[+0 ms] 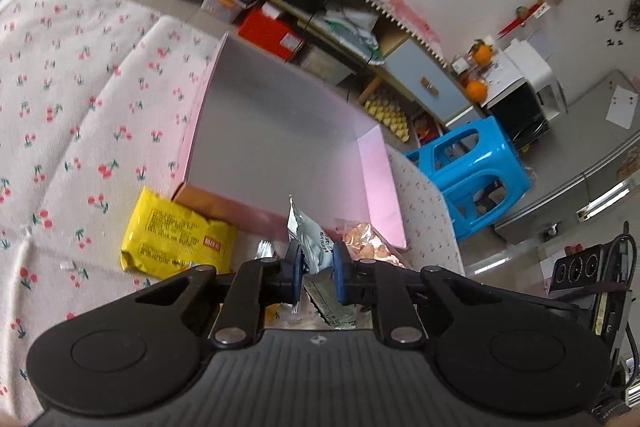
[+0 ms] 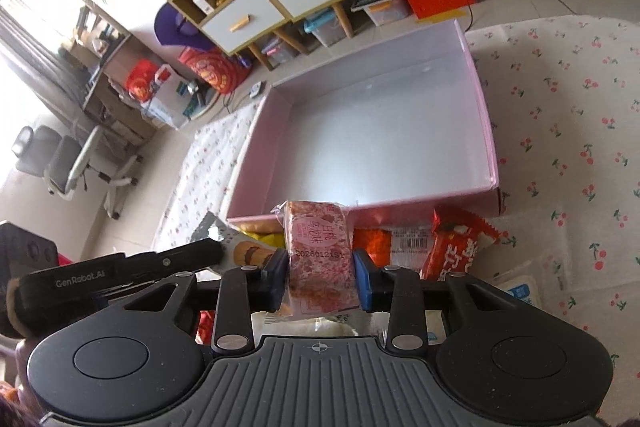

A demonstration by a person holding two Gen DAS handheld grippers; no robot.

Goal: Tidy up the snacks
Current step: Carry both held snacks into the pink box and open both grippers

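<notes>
Left claw (image 1: 316,269): clamped on a grey-white foil snack packet (image 1: 310,241), held before the box.
Box: open pink cardboard box (image 2: 486,131), set on the cherry-print cloth (image 2: 560,115).
Right claw (image 2: 321,277): clamped on a clear-wrapped pink snack bar (image 2: 320,255), held at the box's near wall.

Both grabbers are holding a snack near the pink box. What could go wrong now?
1. The left gripper pinches the silver packet only by a thin, crinkly part, so it might slip out or twist on the way.
2. The right gripper squeezes the pink snack bar across its middle; a hard squeeze could crumble it.
3. The pink box sits right behind the snack pile, so a low carry might bump its front wall.
</notes>
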